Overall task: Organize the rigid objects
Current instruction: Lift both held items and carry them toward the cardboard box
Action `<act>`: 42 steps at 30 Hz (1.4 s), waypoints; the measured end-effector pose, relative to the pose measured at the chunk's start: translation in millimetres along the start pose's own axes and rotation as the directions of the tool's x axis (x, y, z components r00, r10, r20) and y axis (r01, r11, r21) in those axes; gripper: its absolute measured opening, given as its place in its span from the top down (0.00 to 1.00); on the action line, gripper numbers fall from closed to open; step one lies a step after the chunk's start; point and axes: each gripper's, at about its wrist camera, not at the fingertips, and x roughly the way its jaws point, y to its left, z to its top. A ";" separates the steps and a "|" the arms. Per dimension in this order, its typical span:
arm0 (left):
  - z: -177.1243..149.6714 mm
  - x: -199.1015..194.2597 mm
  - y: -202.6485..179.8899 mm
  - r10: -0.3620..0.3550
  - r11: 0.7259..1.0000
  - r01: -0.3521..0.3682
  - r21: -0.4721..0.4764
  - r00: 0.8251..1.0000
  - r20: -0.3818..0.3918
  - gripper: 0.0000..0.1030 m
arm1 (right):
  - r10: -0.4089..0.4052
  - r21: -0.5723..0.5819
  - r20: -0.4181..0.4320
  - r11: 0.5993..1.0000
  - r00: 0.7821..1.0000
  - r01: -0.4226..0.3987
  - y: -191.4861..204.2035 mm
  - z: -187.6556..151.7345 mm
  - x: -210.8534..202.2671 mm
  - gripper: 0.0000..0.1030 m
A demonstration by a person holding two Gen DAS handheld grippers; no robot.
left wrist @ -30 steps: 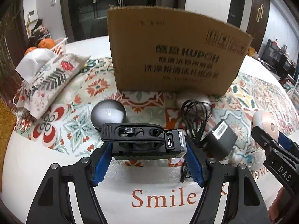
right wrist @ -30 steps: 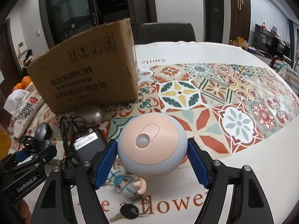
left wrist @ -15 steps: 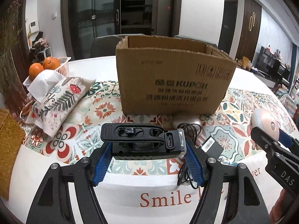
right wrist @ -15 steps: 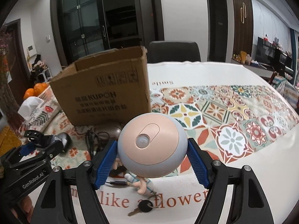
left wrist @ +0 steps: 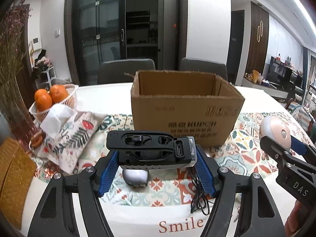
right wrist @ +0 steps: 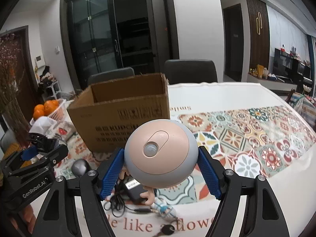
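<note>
Lying crosswise between the blue pads, the black flashlight (left wrist: pixel 151 150) is clamped in the left gripper (left wrist: pixel 156 167), long axis left-right, lens end (silver ring) rightward, above the table's (right wrist: pixel 227 92) near edge. Behind stands the open cardboard box (left wrist: pixel 185 114). The right gripper (right wrist: pixel 161 169) pinches the round sensor night light (right wrist: pixel 161 153), pink face toward the camera.

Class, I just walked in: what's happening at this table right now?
A person is tidying with two handheld claws. The left claw grips a black gadget; the right claw grips a round pink-and-grey sensor light. Both are held up facing the open cardboard box. A charger and keyring figure lie on the table.
</note>
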 end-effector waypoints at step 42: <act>118.4 38.2 4.6 -0.023 0.999 0.021 0.050 0.999 0.031 0.30 | 0.071 -0.019 0.068 0.997 0.995 -0.070 20.9 108.5 42.6 0.27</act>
